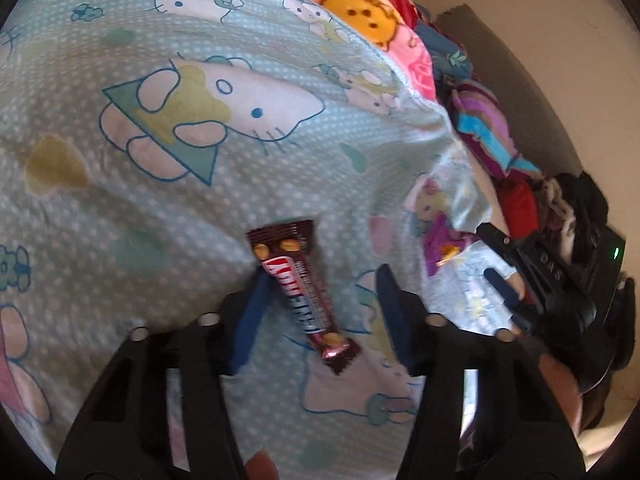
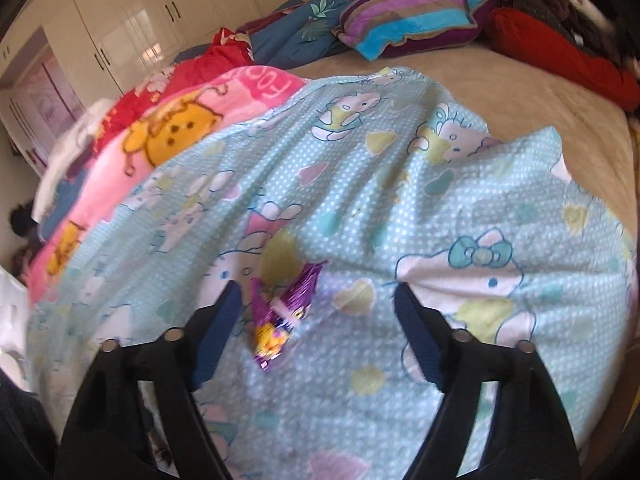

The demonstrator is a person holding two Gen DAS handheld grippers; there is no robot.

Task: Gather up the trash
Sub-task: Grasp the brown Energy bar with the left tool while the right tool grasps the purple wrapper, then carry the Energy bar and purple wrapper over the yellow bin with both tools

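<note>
Pick-up step — both jaws apart: left gripper (image 1: 320, 316) straddles brown wrapper (image 1: 302, 292), right gripper (image 2: 320, 336) has purple wrapper (image 2: 280, 316) at 9 o'clock; next, close.

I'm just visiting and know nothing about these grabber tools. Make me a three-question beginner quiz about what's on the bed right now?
1. True or false: the left gripper is open, with the brown candy bar wrapper lying between its fingers.
2. What colour is the crumpled wrapper in front of the right gripper? A) green B) purple C) white
3. Fill in: both wrappers lie on the light blue cartoon-cat ______.

Key: 1 true. 2 B. 3 blanket.
</note>
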